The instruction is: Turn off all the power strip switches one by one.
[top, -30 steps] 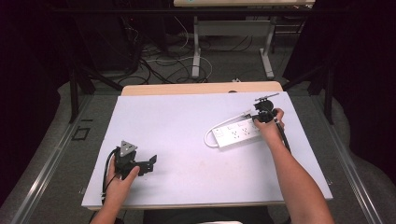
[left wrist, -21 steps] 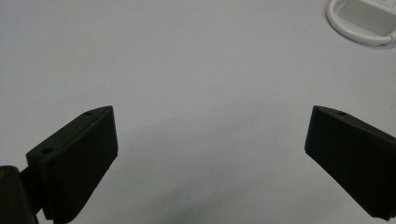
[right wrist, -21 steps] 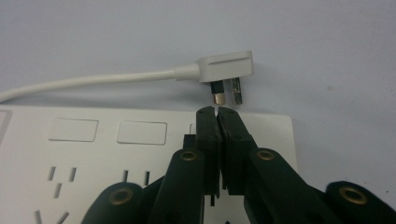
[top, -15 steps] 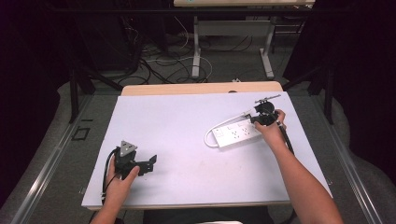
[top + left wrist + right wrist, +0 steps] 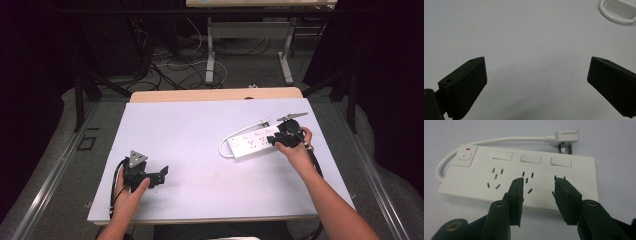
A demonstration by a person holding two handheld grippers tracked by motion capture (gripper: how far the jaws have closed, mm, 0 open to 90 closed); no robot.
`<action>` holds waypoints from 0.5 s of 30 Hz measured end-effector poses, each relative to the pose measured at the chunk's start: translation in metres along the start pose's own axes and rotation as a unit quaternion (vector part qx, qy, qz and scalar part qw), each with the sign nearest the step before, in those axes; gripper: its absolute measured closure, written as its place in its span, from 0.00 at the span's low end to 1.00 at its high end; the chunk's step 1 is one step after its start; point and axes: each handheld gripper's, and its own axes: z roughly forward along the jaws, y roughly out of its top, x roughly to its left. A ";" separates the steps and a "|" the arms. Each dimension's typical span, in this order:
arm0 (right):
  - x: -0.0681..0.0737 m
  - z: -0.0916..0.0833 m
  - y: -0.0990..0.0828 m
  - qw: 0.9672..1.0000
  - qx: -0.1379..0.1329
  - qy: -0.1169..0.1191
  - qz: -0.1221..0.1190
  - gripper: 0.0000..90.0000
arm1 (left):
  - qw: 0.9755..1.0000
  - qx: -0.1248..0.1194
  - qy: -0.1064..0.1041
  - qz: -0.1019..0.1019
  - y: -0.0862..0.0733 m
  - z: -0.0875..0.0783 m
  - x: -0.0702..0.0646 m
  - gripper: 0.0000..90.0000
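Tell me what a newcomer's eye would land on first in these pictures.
The white power strip stands out first, lying on the right part of the pale table, its cord looping back to a plug beside it. The right gripper hovers over it with its jaws parted above the sockets. Far off at the near left, the left gripper rests wide open over bare tabletop.
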 end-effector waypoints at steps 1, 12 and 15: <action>0.001 -0.002 -0.003 1.000 -0.003 0.002 -0.003 0.63 | 1.000 0.003 0.000 0.001 0.000 0.000 0.000 0.03; 0.014 -0.018 -0.040 0.999 -0.030 0.015 0.001 0.37 | 1.000 0.002 0.000 0.000 0.000 0.000 0.000 0.03; 0.018 -0.020 -0.050 0.999 -0.040 0.011 0.002 0.28 | 1.000 0.003 0.000 0.000 0.000 0.000 0.000 0.03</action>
